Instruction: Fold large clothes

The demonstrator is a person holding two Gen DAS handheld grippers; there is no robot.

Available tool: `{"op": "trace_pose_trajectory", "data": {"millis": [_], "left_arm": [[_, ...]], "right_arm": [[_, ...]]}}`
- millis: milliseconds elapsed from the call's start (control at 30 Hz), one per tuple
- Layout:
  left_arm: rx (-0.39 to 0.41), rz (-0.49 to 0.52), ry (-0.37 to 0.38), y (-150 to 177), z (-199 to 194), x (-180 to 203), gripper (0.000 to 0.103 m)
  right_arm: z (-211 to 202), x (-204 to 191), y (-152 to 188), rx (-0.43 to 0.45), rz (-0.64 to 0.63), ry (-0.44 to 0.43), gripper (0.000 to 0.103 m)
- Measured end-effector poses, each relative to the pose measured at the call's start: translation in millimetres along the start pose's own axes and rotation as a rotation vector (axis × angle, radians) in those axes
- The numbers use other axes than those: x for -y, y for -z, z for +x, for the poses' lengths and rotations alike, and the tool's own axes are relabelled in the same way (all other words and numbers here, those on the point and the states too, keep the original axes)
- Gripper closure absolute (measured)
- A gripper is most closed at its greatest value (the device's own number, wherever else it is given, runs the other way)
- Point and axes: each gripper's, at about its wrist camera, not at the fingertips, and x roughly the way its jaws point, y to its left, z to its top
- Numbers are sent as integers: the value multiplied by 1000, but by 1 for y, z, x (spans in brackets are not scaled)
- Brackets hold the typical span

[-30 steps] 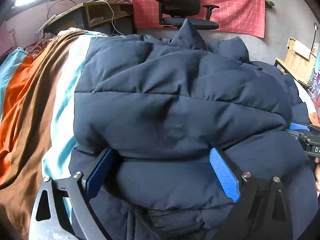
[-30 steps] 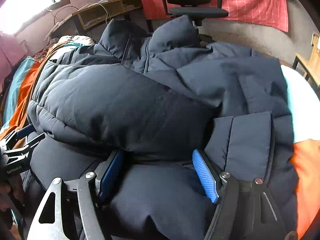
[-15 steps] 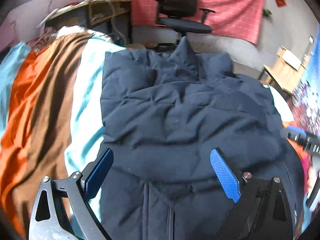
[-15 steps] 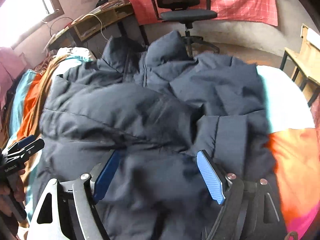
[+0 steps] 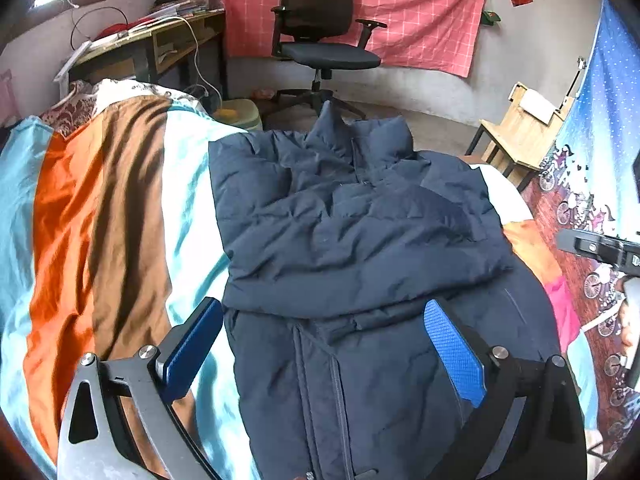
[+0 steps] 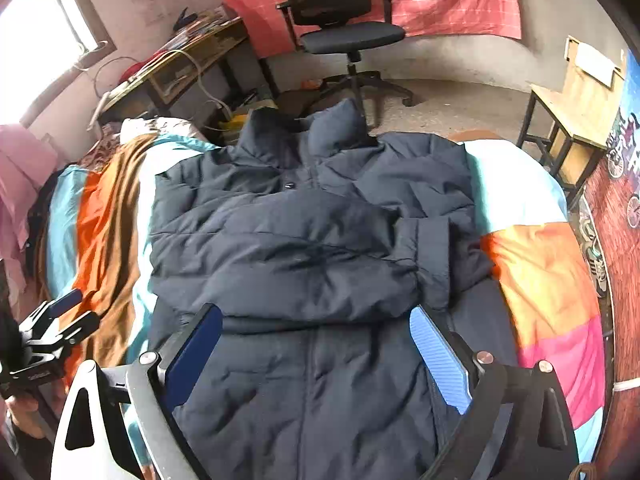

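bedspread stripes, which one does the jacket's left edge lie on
The pale turquoise stripe, which runs right beside the navy jacket. The brown stripe and orange stripe lie farther left, clear of the jacket.

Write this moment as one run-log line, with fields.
item: navy padded jacket, sleeves folded across chest | surface: striped bedspread | left gripper: open, empty | right gripper: opening, empty

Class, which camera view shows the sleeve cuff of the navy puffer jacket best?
The right wrist view: the sleeve cuff lies unobstructed across the navy puffer jacket. In the left wrist view the folded sleeve shows, but its cuff cannot be made out.
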Motion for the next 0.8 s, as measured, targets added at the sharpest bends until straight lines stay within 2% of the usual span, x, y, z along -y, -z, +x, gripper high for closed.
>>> {"op": "trace_pose_trajectory", "data": {"millis": [167, 333, 400, 533, 600, 700, 800], "left_arm": [[5, -44, -3, -25, 10, -15, 4], [-7, -104, -43, -64, 32, -34, 4], [25, -90, -67, -87, 42, -36, 4], [111, -65, -119, -125, 68, -34, 4], [140, -64, -147, -148, 94, -30, 4], [142, -65, -161, -175, 137, -27, 4], [123, -51, -192, -198, 178, -23, 4]], "right_arm": [[-5, -21, -19, 4, -94, 48, 7], [5, -23, -50, 26, -159, 65, 7], [18, -17, -66, 32, -160, 60, 7], [52, 6, -105, 63, -124, 30, 7], [73, 20, -127, 87, -99, 9, 7], [113, 46, -161, 127, -38, -8, 7], [155, 73, -191, 129, 54, -56, 7]]}}
